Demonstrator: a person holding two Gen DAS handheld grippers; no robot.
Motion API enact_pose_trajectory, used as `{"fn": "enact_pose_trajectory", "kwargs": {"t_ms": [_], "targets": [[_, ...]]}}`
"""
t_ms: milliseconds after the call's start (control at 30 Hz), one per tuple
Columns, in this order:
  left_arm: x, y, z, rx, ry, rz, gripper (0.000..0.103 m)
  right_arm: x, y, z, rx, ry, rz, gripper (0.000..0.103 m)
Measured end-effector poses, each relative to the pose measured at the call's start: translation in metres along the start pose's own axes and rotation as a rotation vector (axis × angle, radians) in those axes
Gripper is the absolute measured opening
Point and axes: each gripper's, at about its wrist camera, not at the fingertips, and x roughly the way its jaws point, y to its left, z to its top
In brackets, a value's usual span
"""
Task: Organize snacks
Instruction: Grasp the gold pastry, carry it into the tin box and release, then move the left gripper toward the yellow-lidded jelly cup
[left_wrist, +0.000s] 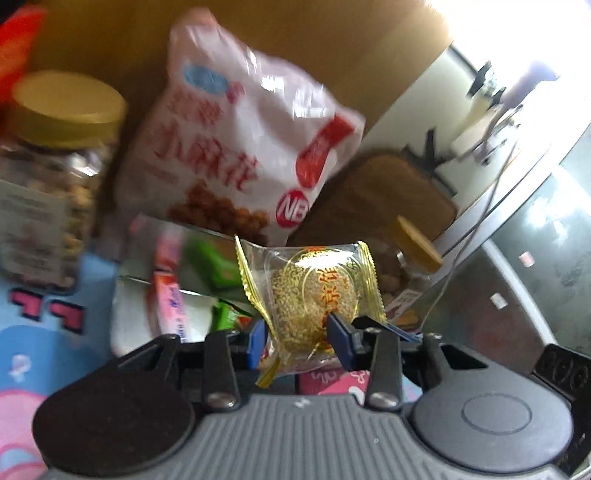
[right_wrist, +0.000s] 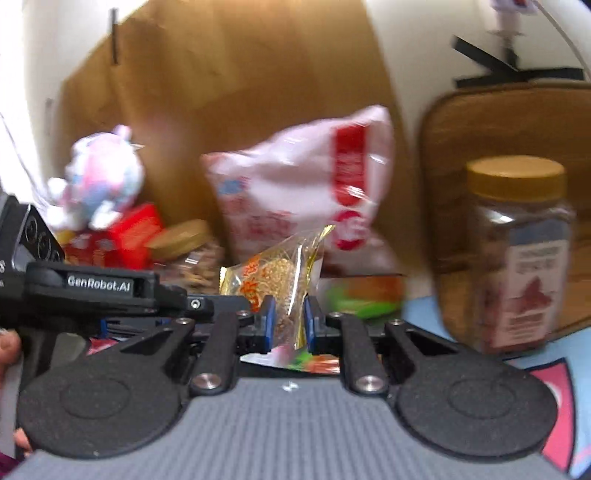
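Left gripper (left_wrist: 297, 339): we see its blue pads on either side of the pastry (left_wrist: 308, 295), touching the wrapper; we read it as clamped on the pack, though less tightly than the right.

Right gripper (right_wrist: 289, 325): closed on the same pastry (right_wrist: 280, 280), pads pinching the wrapper near its lower end. The left gripper's body shows at 9 o'clock in this view.

Pastry, place: held in the air between both grippers, above the tray (left_wrist: 133, 325), in front of the bag (left_wrist: 240, 147).

Pastry, handling: we judge it light; a round sesame-crusted cake in clear film with gold crimped edges. The film looks slick and crinkly, the cake likely crumbly under a hard squeeze. Best hold, in our view: across the cake's body with modest force, or on the crimped seam if crushing is a worry.

Tray: holds small wrapped snacks, pink and green packs visible at 8 o'clock of the pastry; count unclear through blur.

Jar, left view (left_wrist: 55, 177): 9 o'clock, yellow lid on, filled with nuts or similar.

Jar, right view (right_wrist: 517, 254): 3 o'clock, tan lid on, brownish contents.

Tilted jar (left_wrist: 406, 266): at 3 o'clock of the pastry, lid on, partly hidden.

Bag: upright at 12 o'clock, sealed, leaning on cardboard (right_wrist: 240, 74).
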Motion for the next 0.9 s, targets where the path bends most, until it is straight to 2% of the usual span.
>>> {"fn": "enact_pose_trajectory", "kwargs": {"t_ms": [167, 200, 233, 467, 567, 667, 767, 900], "targets": [[0.032, -0.007, -0.004, 0.021, 0.042, 0.067, 0.04, 0.015, -0.027, -0.014, 0.003, -0.003, -0.054, 0.028], [0.036, -0.009, -0.006, 0.034, 0.044, 0.083, 0.042, 0.015, -0.029, -0.015, 0.006, -0.009, -0.058, 0.038], [0.038, -0.013, -0.008, 0.054, 0.042, 0.102, 0.044, 0.014, -0.031, -0.018, 0.01, -0.019, -0.06, 0.042], [0.02, -0.026, -0.013, 0.083, 0.023, 0.107, 0.046, -0.017, -0.025, -0.02, 0.053, -0.078, -0.043, 0.044], [-0.016, -0.033, -0.024, 0.08, 0.004, 0.03, 0.046, -0.053, -0.014, -0.03, 0.108, -0.096, 0.024, 0.046], [-0.08, -0.025, -0.049, 0.053, -0.051, -0.08, 0.046, -0.095, 0.009, -0.058, 0.088, -0.09, 0.131, 0.046], [-0.141, -0.009, -0.083, 0.045, -0.125, -0.048, 0.046, -0.122, 0.038, -0.097, 0.023, -0.05, 0.18, 0.046], [-0.205, 0.028, -0.137, -0.009, -0.179, 0.094, 0.046, -0.125, 0.072, -0.136, -0.05, 0.053, 0.23, 0.046]]}}
